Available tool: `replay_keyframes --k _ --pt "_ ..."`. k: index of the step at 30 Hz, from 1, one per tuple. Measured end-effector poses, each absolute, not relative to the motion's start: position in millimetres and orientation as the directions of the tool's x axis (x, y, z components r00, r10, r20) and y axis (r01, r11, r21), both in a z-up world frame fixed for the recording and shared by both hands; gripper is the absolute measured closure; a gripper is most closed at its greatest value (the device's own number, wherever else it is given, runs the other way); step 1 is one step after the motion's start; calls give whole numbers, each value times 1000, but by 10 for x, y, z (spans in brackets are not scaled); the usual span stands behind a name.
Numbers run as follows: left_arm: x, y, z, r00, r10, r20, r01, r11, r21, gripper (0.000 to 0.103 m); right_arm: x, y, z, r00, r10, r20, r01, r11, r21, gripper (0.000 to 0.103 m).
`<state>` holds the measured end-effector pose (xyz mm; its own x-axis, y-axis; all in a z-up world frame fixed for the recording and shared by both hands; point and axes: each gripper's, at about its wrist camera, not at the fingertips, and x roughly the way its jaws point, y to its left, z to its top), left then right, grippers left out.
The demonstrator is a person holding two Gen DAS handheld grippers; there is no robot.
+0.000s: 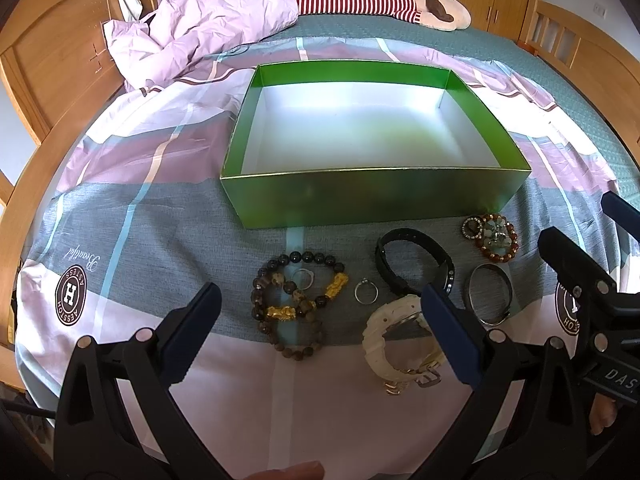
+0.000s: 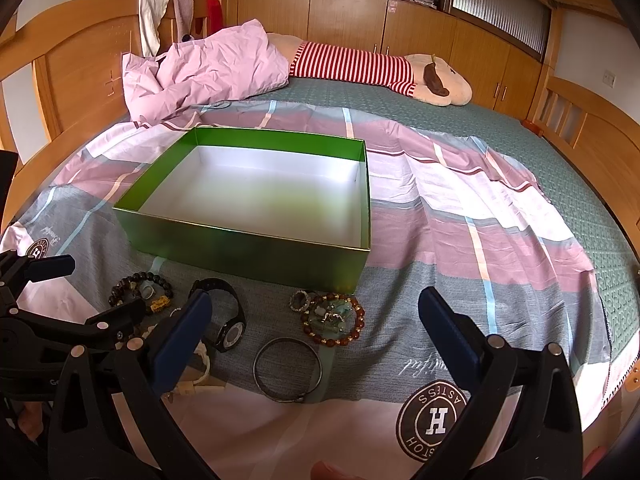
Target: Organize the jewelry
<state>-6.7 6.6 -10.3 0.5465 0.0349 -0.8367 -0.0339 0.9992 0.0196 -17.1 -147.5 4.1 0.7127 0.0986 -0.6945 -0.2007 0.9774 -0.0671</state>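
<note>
Spread over the wooden-framed bed, a pink, grey and white checked sheet (image 1: 160, 208) carries everything I need. My left gripper (image 1: 320, 320) and right gripper (image 2: 316, 332) both hang with jaws wide apart, holding nothing. An open green cardboard box (image 1: 372, 196) sits empty just behind the jewelry row. I judge the dark beaded bracelets with gold charms (image 1: 296, 300) floppy and light, best pinched across the bead string; the thin silver ring (image 1: 366, 292) looks slippery. The stiff metal bangle (image 2: 288, 372) should take an edge grip. My left finger hides part of the cream watch (image 1: 392, 344).
</note>
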Motion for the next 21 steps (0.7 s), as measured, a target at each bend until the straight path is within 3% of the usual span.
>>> replay_keyframes --k 8,16,19,21 --pt "-42 242 -16 560 3 -829 -55 998 -34 4 -91 -1578 81 705 77 -705 -187 979 -79 2" --pt "-13 220 -75 512 -50 -858 4 998 -56 4 2 -1692 -132 575 139 -806 -228 974 5 3" --pt "-35 182 -171 450 -135 -883 64 991 -118 9 -28 -1600 -216 553 123 -824 -266 963 -35 14" --pt "-67 112 -248 412 -161 -897 104 986 -129 20 -22 -1562 -273 535 124 -836 -278 960 -35 27"
